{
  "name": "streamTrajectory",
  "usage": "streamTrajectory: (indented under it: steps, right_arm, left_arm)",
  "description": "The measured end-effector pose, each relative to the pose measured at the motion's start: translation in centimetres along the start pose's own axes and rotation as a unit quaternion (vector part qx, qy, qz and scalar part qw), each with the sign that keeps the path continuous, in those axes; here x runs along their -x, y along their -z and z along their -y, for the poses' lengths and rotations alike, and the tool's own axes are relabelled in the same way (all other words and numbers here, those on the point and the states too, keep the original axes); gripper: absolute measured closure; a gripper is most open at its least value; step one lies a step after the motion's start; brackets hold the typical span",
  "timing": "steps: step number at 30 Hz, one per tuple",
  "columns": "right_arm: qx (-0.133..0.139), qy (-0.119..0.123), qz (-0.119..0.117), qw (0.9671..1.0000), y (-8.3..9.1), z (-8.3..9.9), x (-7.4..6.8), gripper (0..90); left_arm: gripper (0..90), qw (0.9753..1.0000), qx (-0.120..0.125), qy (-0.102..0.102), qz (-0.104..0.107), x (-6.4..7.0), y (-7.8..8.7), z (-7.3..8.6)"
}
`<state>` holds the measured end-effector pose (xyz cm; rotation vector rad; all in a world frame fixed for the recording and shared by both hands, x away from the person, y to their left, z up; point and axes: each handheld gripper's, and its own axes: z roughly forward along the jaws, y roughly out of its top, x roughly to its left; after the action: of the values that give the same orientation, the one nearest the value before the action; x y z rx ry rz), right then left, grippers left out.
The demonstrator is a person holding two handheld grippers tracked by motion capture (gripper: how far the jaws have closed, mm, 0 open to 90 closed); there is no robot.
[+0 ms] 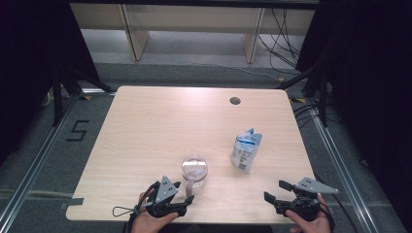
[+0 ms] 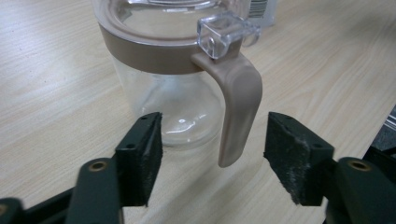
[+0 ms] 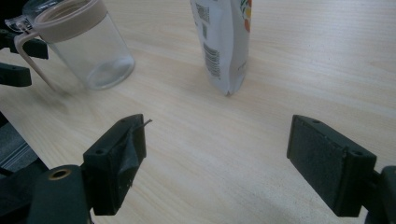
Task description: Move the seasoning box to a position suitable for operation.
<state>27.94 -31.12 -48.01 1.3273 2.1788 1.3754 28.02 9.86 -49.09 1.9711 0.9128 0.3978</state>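
While the left gripper (image 2: pixel 212 161) spreads its fingers around the beige handle of the clear lidded glass jug (image 2: pixel 166 88) on the tabletop (image 1: pixel 160 121), nothing is gripped yet; the right gripper (image 3: pixel 215 163) waits released.

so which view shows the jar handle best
The left gripper view: the handle hangs close up between the open left claw. The right gripper view shows it small, at the jar's edge. In the high view it is barely visible.

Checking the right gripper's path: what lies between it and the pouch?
Only bare table between the right gripper and the pouch, seen in the right gripper view.
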Motion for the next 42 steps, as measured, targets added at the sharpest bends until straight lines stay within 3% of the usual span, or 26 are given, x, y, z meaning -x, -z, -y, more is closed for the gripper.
streamTrajectory:
  steps: [3, 5, 8, 10, 11, 13, 14, 15, 16, 18, 20, 21, 22, 24, 25, 27, 33, 35, 36, 38, 42]
  right_arm:
    - [-0.005, -0.007, -0.004, 1.0, 0.0, 0.0, -0.1, 20.6]
    - [-0.001, 0.0, -0.001, 1.0, 0.0, 0.0, 0.0, 20.5]
    - [0.001, 0.003, -0.002, 1.0, 0.0, 0.0, 0.1, 20.6]
    - [0.001, 0.009, -0.001, 1.0, 0.0, -0.1, 0.1, 20.5]
    - [-0.002, -0.004, -0.003, 1.0, 0.0, 0.0, 0.0, 20.6]
    - [-0.002, -0.005, -0.004, 1.0, 0.0, 0.0, 0.0, 20.6]
    - [-0.003, -0.007, -0.005, 1.0, 0.0, 0.0, 0.0, 20.7]
    - [-0.001, -0.006, -0.003, 1.0, 0.0, 0.0, 0.0, 20.7]
    - [-0.005, -0.006, -0.002, 1.0, 0.1, 0.0, -0.1, 20.7]
    - [-0.002, -0.004, -0.002, 1.0, 0.0, 0.0, 0.0, 20.7]
    - [-0.001, -0.006, -0.003, 1.0, 0.0, 0.0, 0.0, 20.7]
    - [-0.001, -0.005, -0.004, 1.0, 0.0, 0.0, 0.0, 20.8]
    - [-0.001, -0.006, -0.004, 1.0, 0.0, 0.0, 0.0, 20.8]
    - [0.003, 0.009, -0.002, 1.0, 0.0, -0.1, 0.2, 20.9]
    - [-0.001, -0.008, -0.004, 1.0, 0.0, 0.0, 0.0, 20.9]
    - [-0.001, -0.007, -0.004, 1.0, 0.0, 0.0, 0.0, 20.9]
    - [-0.003, -0.01, -0.005, 0.9999, 0.0, 0.0, -0.1, 21.0]
    - [-0.002, -0.008, -0.006, 0.9999, 0.0, 0.0, -0.1, 21.0]
    - [0.005, 0.005, -0.006, 1.0, -0.1, 0.0, 0.1, 21.0]
    - [0.002, 0.013, -0.002, 0.9999, -0.1, -0.1, 0.2, 21.0]
    - [0.0, 0.005, -0.005, 1.0, -0.1, -0.1, 0.1, 21.0]
  left_arm:
    - [43.3, 1.0, 0.005, -0.002, -0.003, 0.2, -0.3, -0.1]
    - [44.2, 0.9996, -0.006, -0.028, -0.006, -0.1, -0.1, -0.3]
    - [52.8, 0.9997, 0.006, -0.025, 0.002, 0.0, -0.2, -0.3]
    - [60.8, 0.9993, 0.011, -0.037, -0.001, 0.1, -0.1, -0.3]
    - [62.4, 0.9991, 0.009, -0.04, -0.001, 0.0, 0.0, -0.3]
    - [64.6, 0.9987, -0.001, -0.05, 0.001, -0.1, 0.2, -0.3]
    - [66.5, 0.9992, 0.009, -0.038, 0.002, 0.1, 0.2, -0.2]
    - [69.1, 0.9986, 0.007, -0.053, -0.001, 0.0, 0.4, -0.2]
    - [70.0, 0.9987, 0.01, -0.05, 0.002, 0.0, 0.5, -0.2]
    - [72.6, 0.9977, 0.002, -0.067, -0.002, -0.4, 0.9, -0.2]
    - [72.7, 0.9982, 0.008, -0.059, 0.001, -0.6, 1.0, -0.1]
    - [72.7, 0.9976, -0.002, -0.069, -0.002, -0.8, 1.2, -0.1]
    - [72.7, 0.9986, 0.01, -0.052, 0.004, -0.7, 1.0, -0.1]
    - [72.7, 0.9983, 0.007, -0.058, 0.001, -1.0, 1.1, 0.0]
    - [72.6, 0.9983, 0.005, -0.058, 0.0, -1.1, 1.2, -0.1]
    - [72.5, 0.9981, 0.004, -0.062, -0.001, -1.5, 1.3, 0.0]
    - [72.0, 0.998, 0.002, -0.057, -0.026, -2.8, 1.8, 0.1]
    - [71.6, 0.9982, 0.007, -0.044, -0.039, -3.3, 1.8, 0.2]
    - [70.9, 0.9976, 0.006, -0.052, -0.046, -3.6, 1.8, 0.2]
    - [68.6, 0.9976, 0.009, -0.045, -0.051, -3.9, 1.7, 0.0]
    - [66.5, 0.997, 0.012, -0.054, -0.054, -4.0, 1.3, -0.5]
